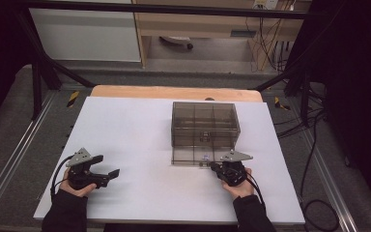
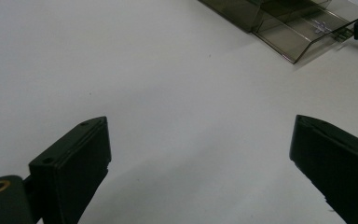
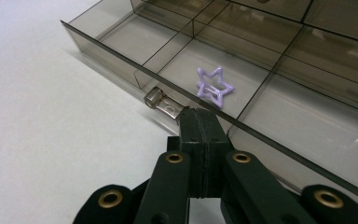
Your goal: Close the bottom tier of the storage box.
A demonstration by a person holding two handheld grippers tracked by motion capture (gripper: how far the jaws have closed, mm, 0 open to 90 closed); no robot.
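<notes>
The drawer [image 3: 223, 70] stands pulled out from the box [image 1: 205, 123], a star clip [image 3: 214, 87] lying inside near its handle [image 3: 164, 103]. Right tongs [image 3: 200, 122] pinch that handle; left tongs [image 2: 200, 154] wait wide, well apart. Closing likely remains.

Item count — one smoked-plastic drawer box [image 1: 204, 124], one open drawer [image 3: 279, 116], one purple star clip [image 3: 214, 86], one drawer handle [image 3: 164, 103] — two tongs: left [image 1: 107, 177], right [image 3: 199, 122].
</notes>
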